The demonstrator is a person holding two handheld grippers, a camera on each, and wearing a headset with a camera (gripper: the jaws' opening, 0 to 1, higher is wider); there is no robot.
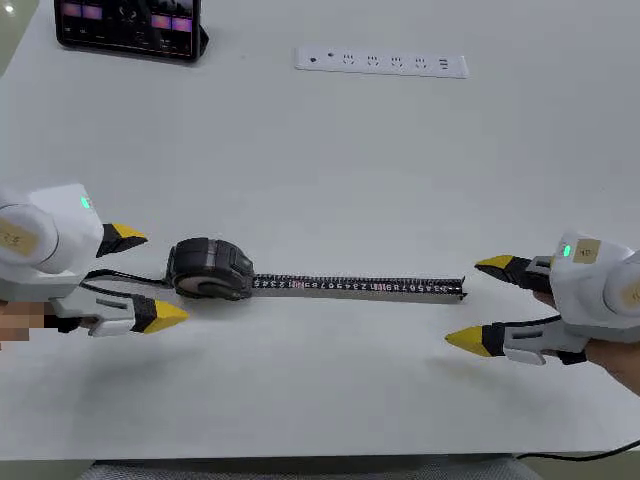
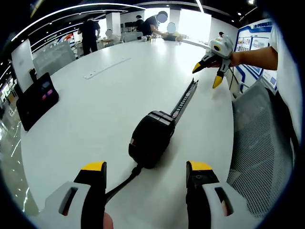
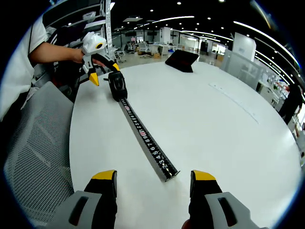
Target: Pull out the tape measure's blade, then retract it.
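Observation:
A dark tape measure case (image 1: 208, 269) lies on the white table with its blade (image 1: 358, 286) pulled out to the right, flat on the surface. My left gripper (image 1: 150, 278) stands open just left of the case (image 2: 151, 138), jaws apart on either side of its cord, not touching the case. My right gripper (image 1: 484, 304) is open a little beyond the blade's end hook (image 1: 461, 288), holding nothing. In the right gripper view the blade (image 3: 145, 140) runs away from its tip (image 3: 170, 175) toward the case (image 3: 117, 85) and the left gripper (image 3: 101, 71).
A white power strip (image 1: 381, 62) lies at the far middle of the table. A dark tablet (image 1: 130, 27) stands at the far left. The near table edge runs just below both grippers; a mesh chair (image 2: 259, 138) sits beside it.

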